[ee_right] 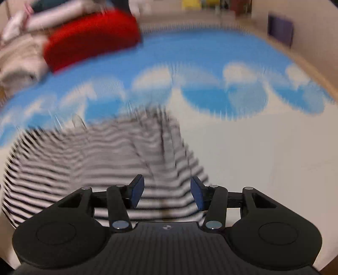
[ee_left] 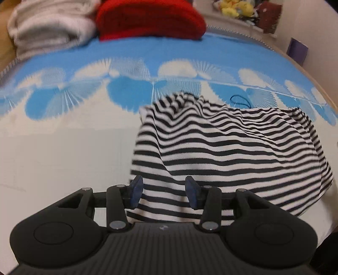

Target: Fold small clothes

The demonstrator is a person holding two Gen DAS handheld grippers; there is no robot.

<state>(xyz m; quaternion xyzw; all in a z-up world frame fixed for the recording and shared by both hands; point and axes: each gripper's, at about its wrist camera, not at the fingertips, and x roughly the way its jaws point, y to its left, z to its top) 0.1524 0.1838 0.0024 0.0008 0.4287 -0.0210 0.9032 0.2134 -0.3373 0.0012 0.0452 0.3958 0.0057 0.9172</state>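
A black-and-white striped garment [ee_left: 221,148] lies rumpled on a blue-and-white patterned sheet [ee_left: 63,137]. My left gripper [ee_left: 163,193] is open, its blue pads wide apart over the garment's near left corner. In the right wrist view the same garment [ee_right: 84,160] is blurred by motion and spreads to the left. My right gripper [ee_right: 167,193] is open above the garment's near right edge. Neither gripper holds cloth.
A red folded cloth [ee_left: 150,19] and a beige folded pile [ee_left: 48,27] sit at the far edge of the sheet. Yellow soft toys [ee_left: 236,8] and a purple box [ee_left: 296,50] stand beyond the bed's right rim. A blue loop [ee_left: 239,99] lies behind the garment.
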